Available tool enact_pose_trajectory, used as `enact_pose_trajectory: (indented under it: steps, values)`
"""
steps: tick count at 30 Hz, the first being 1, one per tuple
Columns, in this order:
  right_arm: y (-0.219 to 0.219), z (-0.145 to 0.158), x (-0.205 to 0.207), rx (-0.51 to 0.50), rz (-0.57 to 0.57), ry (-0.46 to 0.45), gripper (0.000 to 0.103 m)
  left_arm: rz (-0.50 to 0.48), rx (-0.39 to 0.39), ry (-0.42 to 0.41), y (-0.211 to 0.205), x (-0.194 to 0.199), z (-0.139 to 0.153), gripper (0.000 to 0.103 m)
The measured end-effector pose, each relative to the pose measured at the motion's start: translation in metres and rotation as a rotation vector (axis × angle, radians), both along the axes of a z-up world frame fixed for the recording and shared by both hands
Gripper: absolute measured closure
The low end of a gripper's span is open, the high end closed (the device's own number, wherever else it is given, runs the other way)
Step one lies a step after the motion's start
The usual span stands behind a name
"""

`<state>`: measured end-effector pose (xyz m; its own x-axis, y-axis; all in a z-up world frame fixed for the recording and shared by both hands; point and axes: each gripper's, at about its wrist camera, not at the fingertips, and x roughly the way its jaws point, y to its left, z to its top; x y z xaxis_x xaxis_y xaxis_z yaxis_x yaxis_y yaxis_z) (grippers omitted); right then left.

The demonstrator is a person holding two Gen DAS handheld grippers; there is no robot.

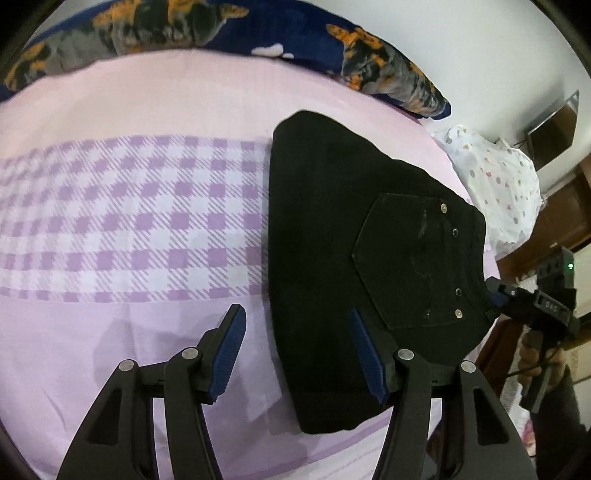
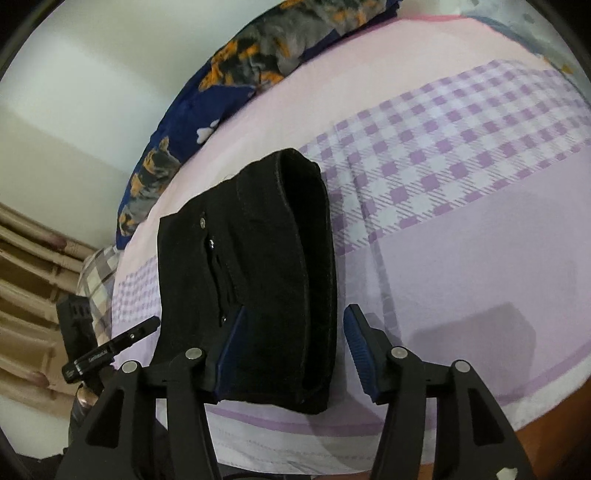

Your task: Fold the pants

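Black pants (image 1: 332, 236) lie folded into a compact stack on the lilac bed sheet (image 1: 129, 332), back pocket with rivets facing up. My left gripper (image 1: 295, 339) is open and empty, its jaws straddling the near left edge of the stack. In the right wrist view the pants (image 2: 266, 266) show their folded edge. My right gripper (image 2: 291, 343) is open over the near end of the stack and holds nothing. It also shows in the left wrist view (image 1: 532, 306) at the pants' right edge. The left gripper shows in the right wrist view (image 2: 110, 347) at the stack's left.
A navy blanket with orange and grey print (image 1: 221, 29) lies along the bed's far edge. A white dotted pillow (image 1: 498, 192) sits at the right. A purple checked band (image 2: 461, 140) crosses the sheet. Wooden furniture (image 2: 33, 288) stands beside the bed.
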<state>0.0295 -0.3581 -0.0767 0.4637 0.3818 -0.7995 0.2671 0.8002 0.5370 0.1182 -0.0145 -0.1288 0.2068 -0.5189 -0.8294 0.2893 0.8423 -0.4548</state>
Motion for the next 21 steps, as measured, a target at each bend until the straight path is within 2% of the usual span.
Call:
enact_pose_trajectory:
  steps: [5, 14, 21]
  values:
    - [-0.008, -0.011, 0.011, 0.04, 0.028, 0.029, 0.051, 0.0, -0.034, 0.041, -0.004, 0.005, -0.005, 0.044]
    - [-0.015, -0.024, 0.018, 0.148, 0.075, 0.036, 0.051, -0.016, -0.068, 0.037, -0.015, 0.018, -0.006, 0.043]
    - [-0.018, -0.028, 0.031, 0.21, 0.112, 0.02, 0.05, -0.046, -0.123, 0.011, -0.024, 0.034, -0.009, 0.034]
